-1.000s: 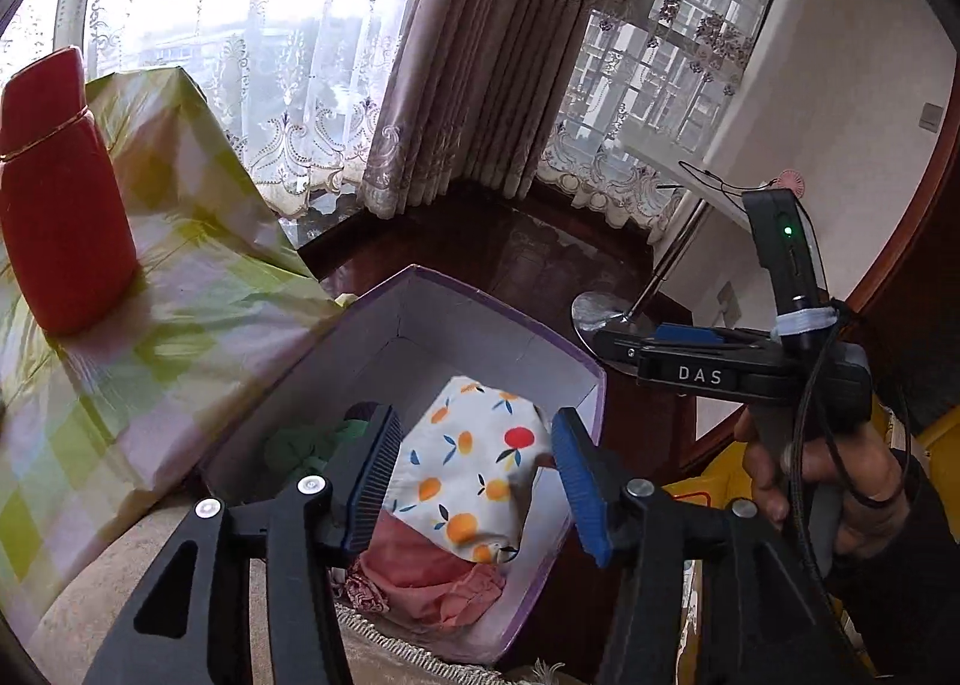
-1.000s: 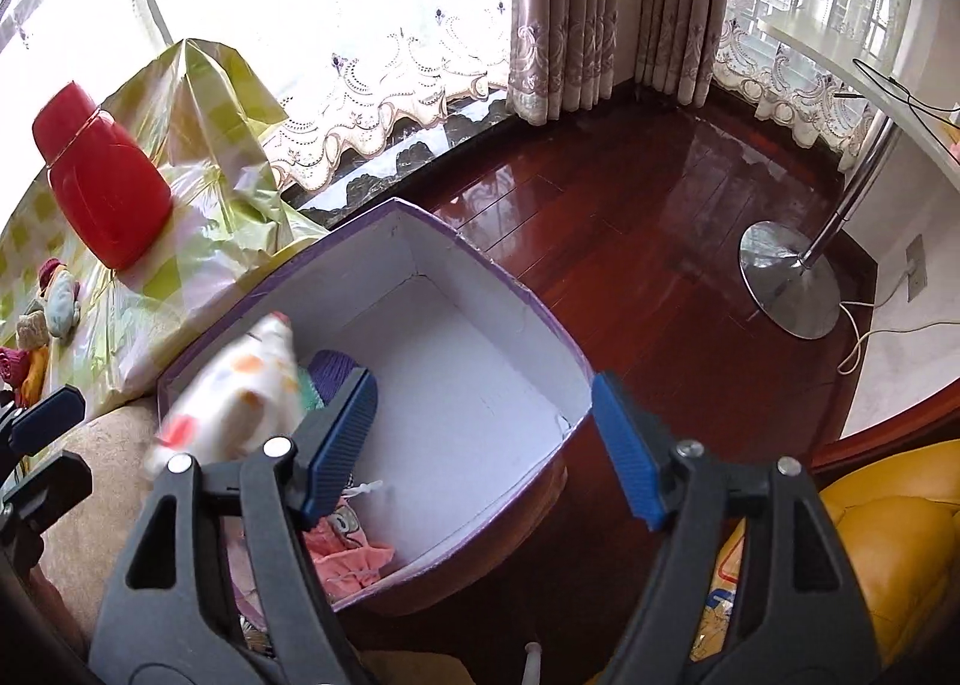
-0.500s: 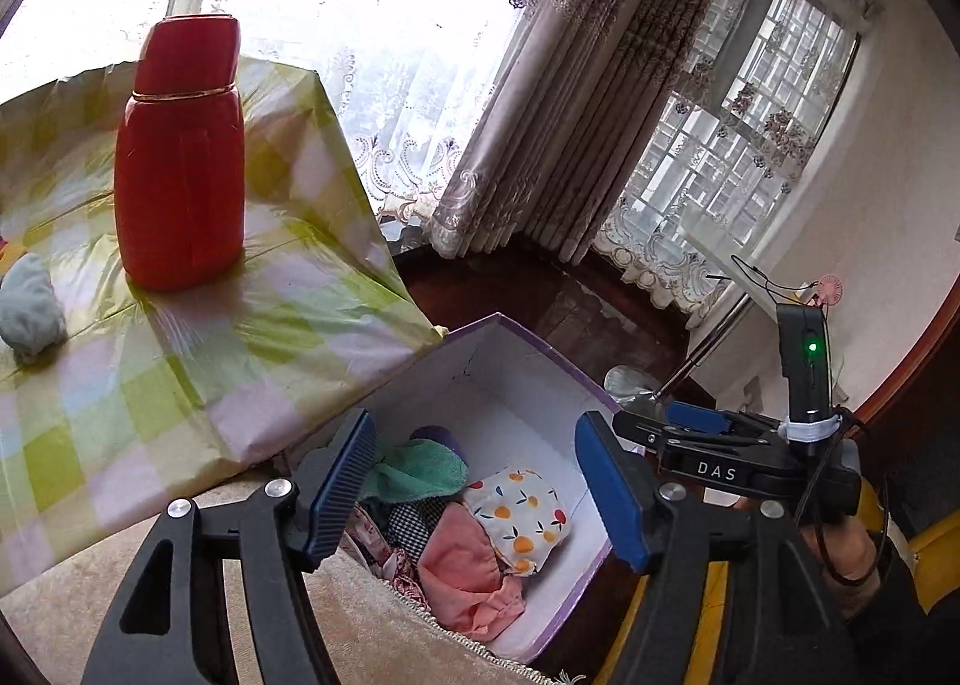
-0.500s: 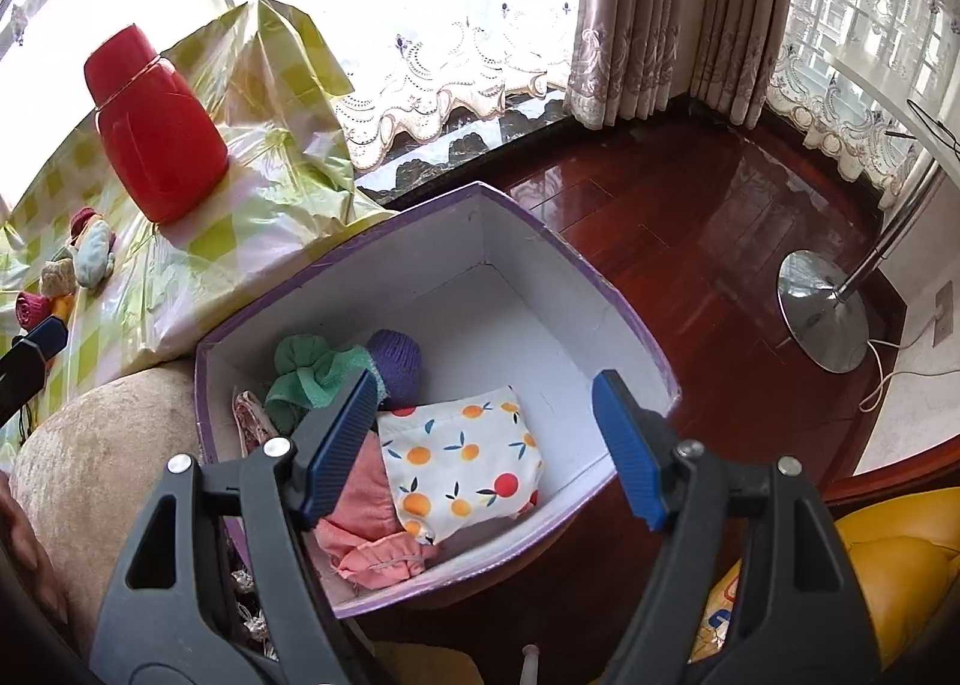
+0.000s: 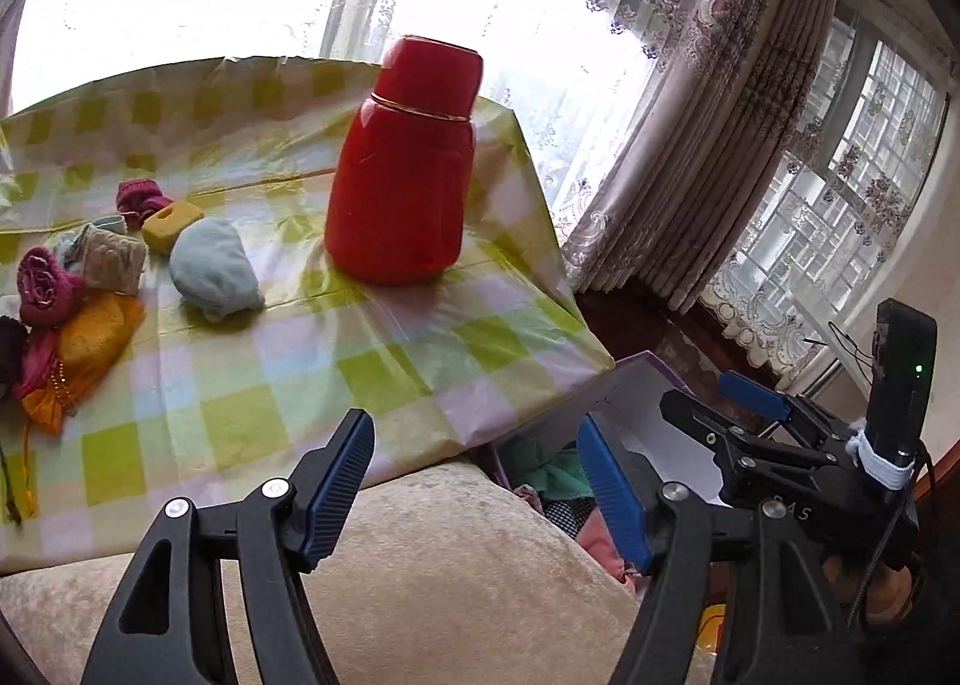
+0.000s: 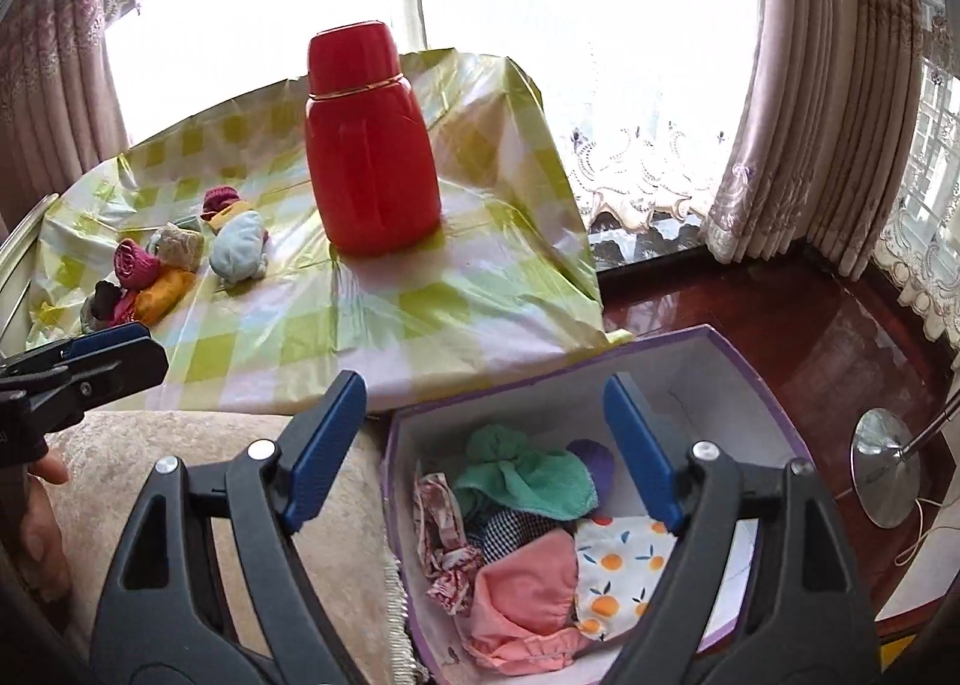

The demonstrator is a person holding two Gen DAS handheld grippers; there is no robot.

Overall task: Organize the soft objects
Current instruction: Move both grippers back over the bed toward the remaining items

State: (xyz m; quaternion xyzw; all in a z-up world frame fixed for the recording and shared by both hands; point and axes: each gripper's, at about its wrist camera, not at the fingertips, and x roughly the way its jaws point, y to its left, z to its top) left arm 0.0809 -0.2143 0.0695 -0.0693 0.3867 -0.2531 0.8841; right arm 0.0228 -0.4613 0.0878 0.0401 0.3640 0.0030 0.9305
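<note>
Right in front of me, at the bottom of both views, my two grippers hang with nothing in them. The left gripper (image 5: 477,496) has been opening its jaws, and they stand well apart with only the beige cushion (image 5: 444,553) behind them. The right gripper (image 6: 486,454) has just been opening too; its jaws are wide, and nothing is between them.

Just past the right gripper, in the lower right of its view, sits the purple box (image 6: 774,415). Some soft things are already in it: a green cloth (image 6: 528,475), a pink cloth (image 6: 522,583), a cloth with oranges on it (image 6: 618,571), a flowery scrap (image 6: 441,535) and a purple ball (image 6: 594,457). So I think part of the job is done.

Farther back, the checked tablecloth (image 5: 372,361) holds what is left. At the left of the left view I see a light blue bundle (image 5: 213,271), a knitted beige piece (image 5: 111,259), a yellow sponge (image 5: 171,217), a dark pink roll (image 5: 42,289) and an orange cloth (image 5: 90,349). They lie close together, well apart from the box. The red flask (image 5: 402,168) stands upright beside them; it looks hard, so I guess it stays.

I think I am about halfway, with the pile on the table left to move.
</note>
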